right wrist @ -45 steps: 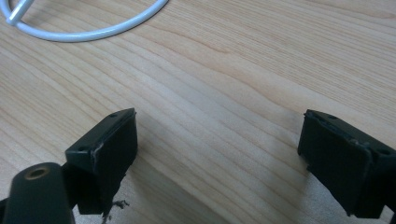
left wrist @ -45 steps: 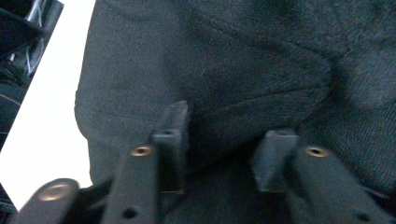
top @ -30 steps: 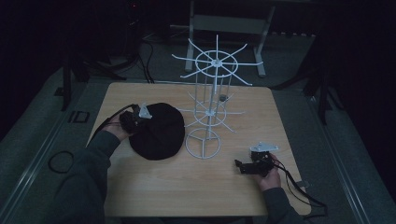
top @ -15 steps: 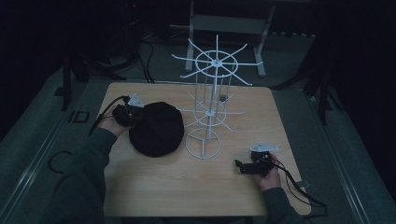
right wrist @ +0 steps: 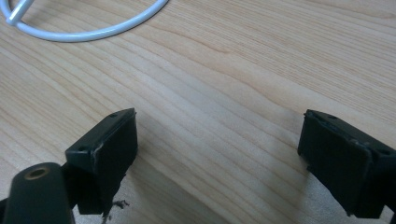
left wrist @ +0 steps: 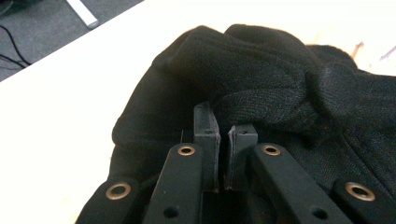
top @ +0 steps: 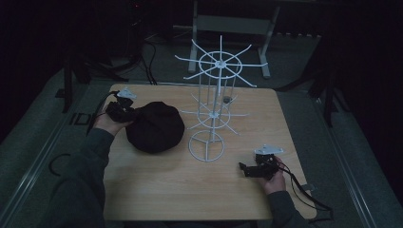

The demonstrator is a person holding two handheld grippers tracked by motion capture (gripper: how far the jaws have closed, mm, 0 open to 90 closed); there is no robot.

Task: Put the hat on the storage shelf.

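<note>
From my remote seat I see a white wire display rack with radiating spokes (top: 215, 102) standing near the middle of the light wooden surface (top: 157, 190), its ring-shaped base (right wrist: 79, 29) resting flat on the wood. It sits between my two hands, just to the right of the black knitted fabric bundle (top: 155, 126), which lies on the left half of the surface close to the rack's base. Dark cables and a grey metal frame (top: 233, 23) occupy the floor beyond the far edge. My left gripper (top: 124, 110) is at the bundle's left edge; in the left gripper view its jaws are pressed nearly together, pinching a fold of the black knit (left wrist: 261, 93) between the pads. My right gripper (top: 248, 169) rests low at the near right of the surface, well apart from the rack, its jaws spread wide over bare wood, holding nothing.
</note>
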